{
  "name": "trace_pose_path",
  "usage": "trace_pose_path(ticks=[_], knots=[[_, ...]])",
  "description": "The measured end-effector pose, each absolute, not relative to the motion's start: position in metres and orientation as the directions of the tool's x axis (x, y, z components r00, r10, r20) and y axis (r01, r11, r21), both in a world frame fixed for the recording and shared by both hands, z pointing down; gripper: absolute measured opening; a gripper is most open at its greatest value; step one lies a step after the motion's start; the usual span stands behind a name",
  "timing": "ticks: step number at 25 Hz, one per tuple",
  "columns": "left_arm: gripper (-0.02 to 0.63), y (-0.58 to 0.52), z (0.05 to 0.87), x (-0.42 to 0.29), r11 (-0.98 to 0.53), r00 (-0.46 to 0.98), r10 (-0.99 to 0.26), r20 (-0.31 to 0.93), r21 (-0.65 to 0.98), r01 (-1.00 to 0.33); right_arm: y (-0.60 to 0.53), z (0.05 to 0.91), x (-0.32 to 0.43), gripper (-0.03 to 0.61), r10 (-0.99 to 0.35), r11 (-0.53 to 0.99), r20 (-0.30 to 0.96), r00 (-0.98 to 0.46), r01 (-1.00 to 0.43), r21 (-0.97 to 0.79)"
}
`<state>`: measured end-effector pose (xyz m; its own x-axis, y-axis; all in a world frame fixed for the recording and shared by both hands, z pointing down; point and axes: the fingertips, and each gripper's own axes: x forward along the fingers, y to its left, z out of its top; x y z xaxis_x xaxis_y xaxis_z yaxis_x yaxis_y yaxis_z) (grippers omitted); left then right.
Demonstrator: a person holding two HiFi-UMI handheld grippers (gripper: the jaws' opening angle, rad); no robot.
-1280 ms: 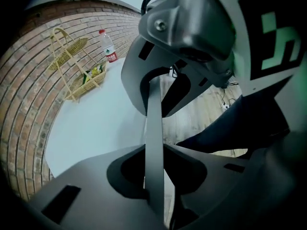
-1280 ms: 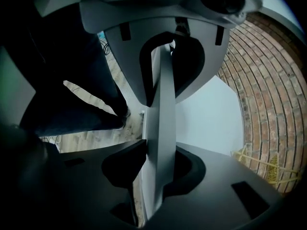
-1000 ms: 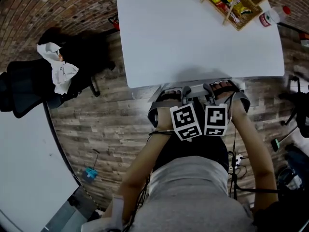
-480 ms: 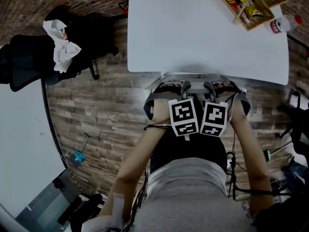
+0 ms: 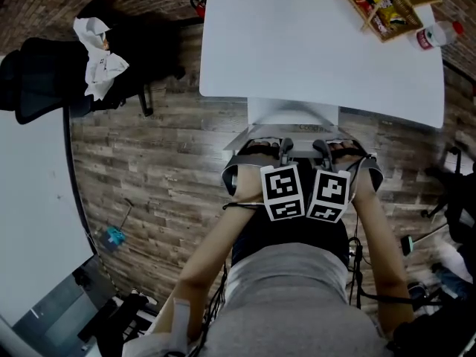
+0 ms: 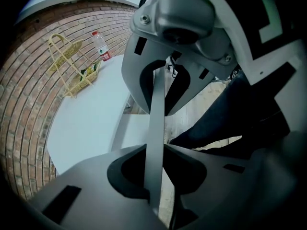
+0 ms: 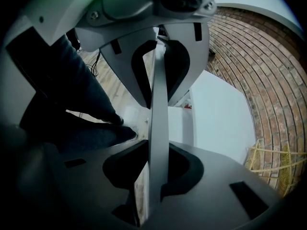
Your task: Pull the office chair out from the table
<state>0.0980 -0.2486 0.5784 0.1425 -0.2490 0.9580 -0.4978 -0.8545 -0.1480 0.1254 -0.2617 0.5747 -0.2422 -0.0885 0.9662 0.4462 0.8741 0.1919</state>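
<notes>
Squarely betw. jaws: chair rim (image 6: 157, 90); L gripper (image 6: 156, 128), just-closing R gripper (image 7: 157, 124).

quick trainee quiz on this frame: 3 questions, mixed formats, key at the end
1. True or false: the left tongs are shut on the backrest edge of the office chair.
2. What lies beside the basket on the table? A) bottle B) mug C) laptop
3. Name what lies on the black chair at the head view's left.
Key: 1 true; 2 A; 3 crumpled white cloth or paper.
</notes>
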Motion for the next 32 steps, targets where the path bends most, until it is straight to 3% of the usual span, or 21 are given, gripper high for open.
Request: trace_pose_path(ticks=[32], knots=[[0.086, -0.028, 0.581, 0.165, -0.882, 0.179, -0.227, 0.957, -0.124, -0.455, -0.042, 0.582, 0.201, 0.086, -0.087, 0.916, 0.970, -0.228, 0.363, 0.168]])
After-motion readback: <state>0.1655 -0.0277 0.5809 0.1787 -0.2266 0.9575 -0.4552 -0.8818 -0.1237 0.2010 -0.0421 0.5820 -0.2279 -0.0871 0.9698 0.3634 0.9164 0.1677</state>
